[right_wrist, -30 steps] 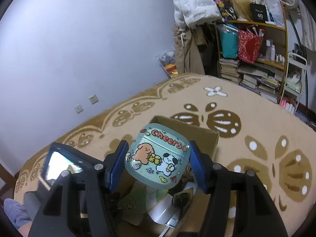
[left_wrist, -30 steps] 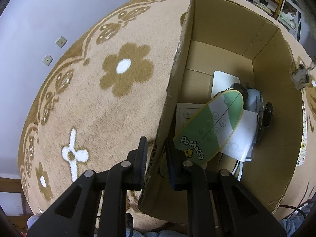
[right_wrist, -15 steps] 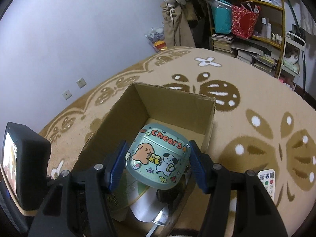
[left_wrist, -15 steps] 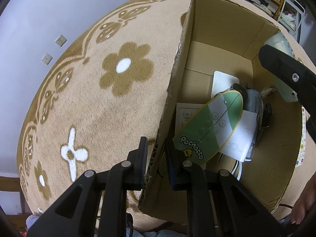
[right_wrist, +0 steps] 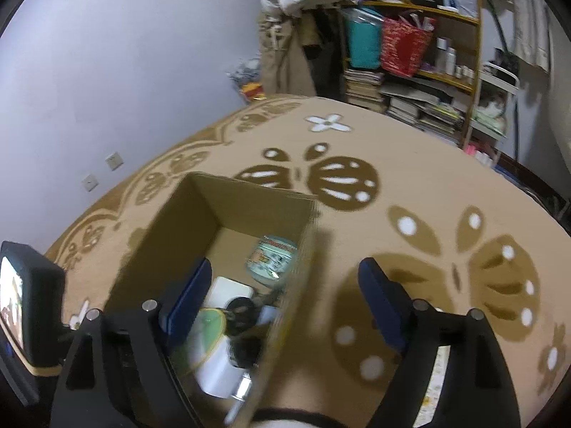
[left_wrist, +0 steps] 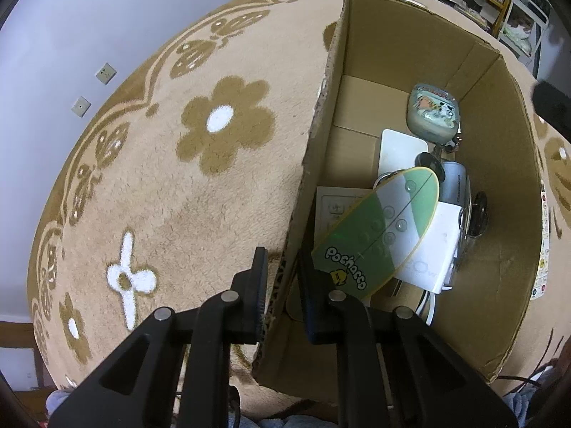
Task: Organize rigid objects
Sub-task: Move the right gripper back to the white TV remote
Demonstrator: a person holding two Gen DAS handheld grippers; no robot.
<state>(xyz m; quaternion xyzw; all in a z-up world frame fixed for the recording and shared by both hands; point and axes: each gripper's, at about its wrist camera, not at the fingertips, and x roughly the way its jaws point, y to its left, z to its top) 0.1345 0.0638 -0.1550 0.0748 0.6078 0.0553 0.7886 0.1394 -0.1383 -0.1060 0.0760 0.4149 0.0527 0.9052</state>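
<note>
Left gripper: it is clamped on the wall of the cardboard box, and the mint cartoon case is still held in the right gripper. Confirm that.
Not quite. The left gripper is clamped on the cardboard box wall, but the mint cartoon case lies inside the box. The right gripper, jaws opening, holds nothing, as the right wrist view shows.

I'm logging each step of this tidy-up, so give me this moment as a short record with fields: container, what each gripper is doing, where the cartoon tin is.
container: cardboard box on the carpet
left gripper: jaws shut on the box's side wall
right gripper: jaws opening, nothing between the pads
cartoon tin: released, lying inside the box near its far end
other contents: green Pochacco card, white charger
</note>
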